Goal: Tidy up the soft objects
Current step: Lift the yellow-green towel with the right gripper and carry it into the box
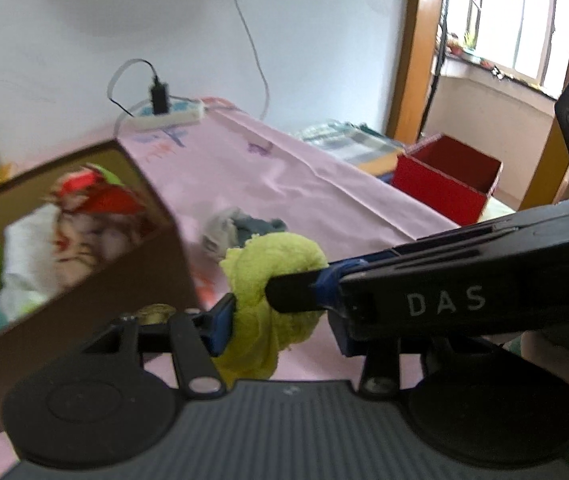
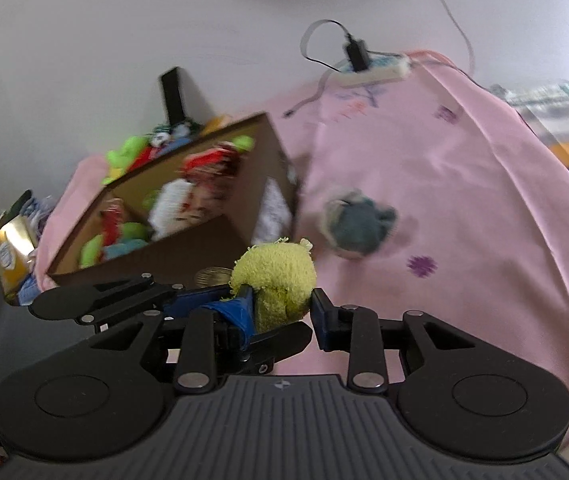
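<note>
Holding the yellow-green cloth [image 1: 272, 280] together, we have both sets of jaws pinching it: the left gripper [image 1: 250, 304] and the right gripper [image 2: 280, 308] each clamp the bundle between their pads. Beyond the jaws a grey-blue cloth [image 2: 360, 226] lies on the pink sheet [image 2: 464, 184]; left of them stands the brown box [image 2: 188, 216] of soft toys.

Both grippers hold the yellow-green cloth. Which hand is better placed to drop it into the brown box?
Probably left: the brown box lies on the left gripper side of the yellow-green cloth; the right gripper would cross over.
</note>
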Available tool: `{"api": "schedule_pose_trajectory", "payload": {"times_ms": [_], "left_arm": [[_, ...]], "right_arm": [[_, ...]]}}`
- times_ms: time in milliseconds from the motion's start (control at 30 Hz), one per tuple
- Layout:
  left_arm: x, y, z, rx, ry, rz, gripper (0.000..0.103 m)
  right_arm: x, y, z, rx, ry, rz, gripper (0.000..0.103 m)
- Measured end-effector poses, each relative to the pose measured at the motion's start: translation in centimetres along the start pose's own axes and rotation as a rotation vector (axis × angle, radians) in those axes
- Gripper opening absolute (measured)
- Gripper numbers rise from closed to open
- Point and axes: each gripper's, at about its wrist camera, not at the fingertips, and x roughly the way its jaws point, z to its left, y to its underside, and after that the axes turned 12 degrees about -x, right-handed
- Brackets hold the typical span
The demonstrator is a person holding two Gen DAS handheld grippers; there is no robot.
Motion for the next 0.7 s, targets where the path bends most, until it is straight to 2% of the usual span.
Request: {"api": "schedule_pose_trajectory", "payload": {"times_ms": [433, 700], "left_arm": [[-8.5, -2.3, 4.1, -0.094, -0.077, -0.215, 0.043], [-9.8, -5.1, 6.5, -0.117, -0.147, -0.296, 0.043]], "right_arm": [[-0.6, -5.0, 6.4, -0.150, -0.120, -0.146, 0.014], [1.5, -8.6, 7.7, -0.171, -0.186, -0.211, 0.014]]}}
